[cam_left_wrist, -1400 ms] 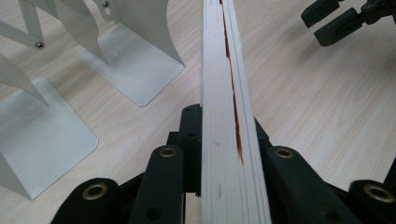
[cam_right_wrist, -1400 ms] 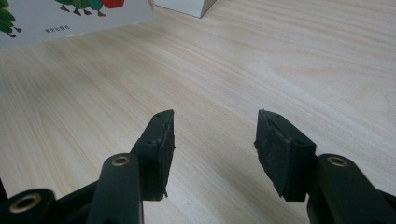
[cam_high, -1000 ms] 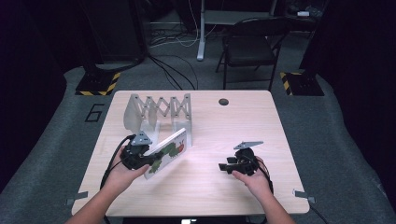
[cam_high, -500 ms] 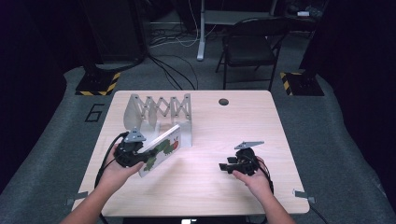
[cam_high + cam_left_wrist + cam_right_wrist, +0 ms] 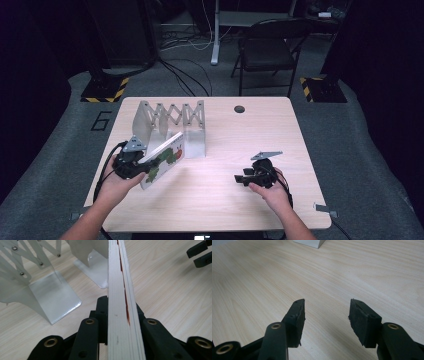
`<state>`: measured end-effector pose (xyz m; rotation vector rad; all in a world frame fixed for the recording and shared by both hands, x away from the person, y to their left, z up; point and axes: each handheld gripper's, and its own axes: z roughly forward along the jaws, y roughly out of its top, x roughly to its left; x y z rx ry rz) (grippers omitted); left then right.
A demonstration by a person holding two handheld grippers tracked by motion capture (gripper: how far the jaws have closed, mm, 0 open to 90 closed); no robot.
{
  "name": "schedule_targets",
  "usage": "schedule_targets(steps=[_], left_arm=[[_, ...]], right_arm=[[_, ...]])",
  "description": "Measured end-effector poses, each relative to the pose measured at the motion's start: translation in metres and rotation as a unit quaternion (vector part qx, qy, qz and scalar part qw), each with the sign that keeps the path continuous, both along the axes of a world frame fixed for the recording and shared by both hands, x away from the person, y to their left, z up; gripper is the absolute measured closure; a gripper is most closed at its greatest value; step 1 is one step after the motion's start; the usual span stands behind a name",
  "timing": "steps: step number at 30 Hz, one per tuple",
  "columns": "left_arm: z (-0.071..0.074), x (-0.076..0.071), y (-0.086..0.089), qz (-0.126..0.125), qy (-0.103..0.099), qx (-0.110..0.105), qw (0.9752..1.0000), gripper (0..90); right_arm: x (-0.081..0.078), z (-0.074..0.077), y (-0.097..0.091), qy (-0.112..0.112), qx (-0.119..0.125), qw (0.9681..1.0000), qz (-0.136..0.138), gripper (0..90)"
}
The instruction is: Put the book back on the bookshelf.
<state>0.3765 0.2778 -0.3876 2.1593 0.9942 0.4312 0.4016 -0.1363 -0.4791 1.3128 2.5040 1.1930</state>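
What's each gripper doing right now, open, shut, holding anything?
Left gripper: shut on the book, beside the metal book rack.
Right gripper: open, nothing between its jaws, above the table.

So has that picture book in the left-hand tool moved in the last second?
Yes. The book, clamped in the left gripper, has shifted leftward and slightly back, toward the metal rack.

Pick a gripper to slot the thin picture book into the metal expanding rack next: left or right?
Left, probably. The left gripper is shut on the thin white picture book, right beside the grey metal expanding rack. The right gripper rests open and empty on the table, well away.
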Motion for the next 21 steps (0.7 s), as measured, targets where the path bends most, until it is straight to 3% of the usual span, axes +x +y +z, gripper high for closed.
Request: schedule_targets(steps=[1,4,5,21], left_arm=[[0.000,0.000,0.001,0.002,-0.001,0.003,1.0000,76.0],[-0.001,0.000,0.007,0.014,-0.001,-0.001,0.9999,76.0],[0.000,0.000,0.009,0.013,0.001,0.001,0.9999,76.0],[-0.004,-0.002,0.037,0.056,-0.001,-0.005,0.9984,76.0]], right_arm=[[0.001,-0.001,0.000,-0.008,-0.001,1.0000,0.002,46.7],[0.001,-0.001,0.000,-0.007,-0.001,1.0000,0.002,46.7],[0.000,0.000,0.000,0.002,0.000,1.0000,-0.001,46.7],[0.000,0.000,0.000,-0.003,0.000,1.0000,0.000,46.7]])
